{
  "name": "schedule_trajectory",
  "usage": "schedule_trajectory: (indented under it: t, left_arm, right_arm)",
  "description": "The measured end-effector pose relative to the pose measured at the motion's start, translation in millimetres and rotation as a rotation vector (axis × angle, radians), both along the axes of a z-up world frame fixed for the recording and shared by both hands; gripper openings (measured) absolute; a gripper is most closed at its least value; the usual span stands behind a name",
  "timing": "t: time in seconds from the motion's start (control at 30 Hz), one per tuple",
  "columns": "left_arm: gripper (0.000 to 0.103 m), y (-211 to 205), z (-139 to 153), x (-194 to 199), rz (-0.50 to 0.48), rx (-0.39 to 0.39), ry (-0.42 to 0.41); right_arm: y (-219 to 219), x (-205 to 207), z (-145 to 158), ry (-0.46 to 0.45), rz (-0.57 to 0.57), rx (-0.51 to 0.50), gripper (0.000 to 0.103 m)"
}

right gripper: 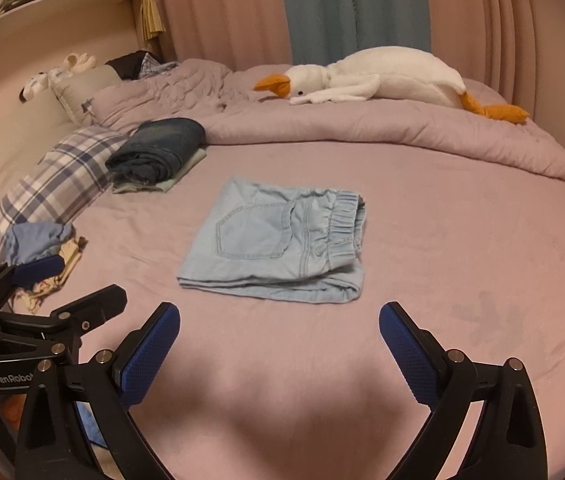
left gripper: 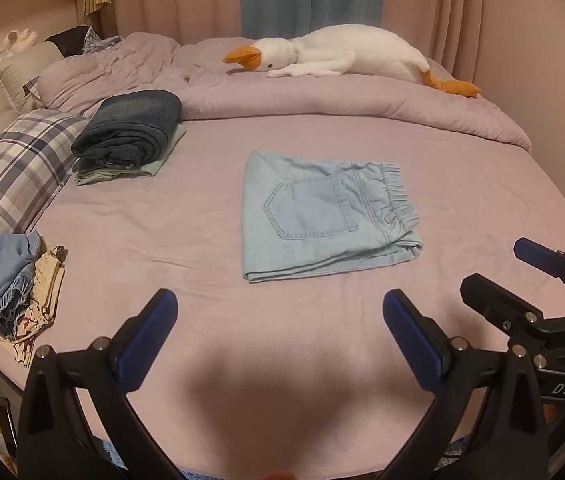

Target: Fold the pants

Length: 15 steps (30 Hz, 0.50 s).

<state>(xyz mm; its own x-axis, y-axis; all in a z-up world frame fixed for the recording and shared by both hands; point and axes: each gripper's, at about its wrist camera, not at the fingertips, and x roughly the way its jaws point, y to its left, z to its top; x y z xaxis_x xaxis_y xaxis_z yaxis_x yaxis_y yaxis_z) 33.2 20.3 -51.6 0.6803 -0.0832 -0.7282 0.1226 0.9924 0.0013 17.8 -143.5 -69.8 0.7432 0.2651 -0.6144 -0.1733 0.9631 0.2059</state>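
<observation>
Light blue pants lie folded into a compact rectangle on the pink bed sheet, back pocket up and elastic waistband to the right. In the right wrist view the same pants sit just beyond the fingers. My left gripper hovers open above the sheet, short of the pants, with nothing between its blue pads. My right gripper is likewise open and empty, near the pants' front edge. Each gripper appears in the other's view: the right gripper at the right, the left gripper at the left.
A stack of folded dark jeans on a pale green garment sits at the back left beside a plaid pillow. Crumpled blue and cream clothes lie at the left edge. A plush goose rests on the bunched duvet behind.
</observation>
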Motion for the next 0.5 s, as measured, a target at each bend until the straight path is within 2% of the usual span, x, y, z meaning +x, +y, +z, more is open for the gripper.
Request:
schedule_trajectory:
  t: [0.5]
  left_arm:
    - [0.102,15.2,-2.1,6.2,0.027,-0.012,0.004]
  right_arm:
    - [5.2,-0.3,1.3,0.011,-0.004,0.004,0.099]
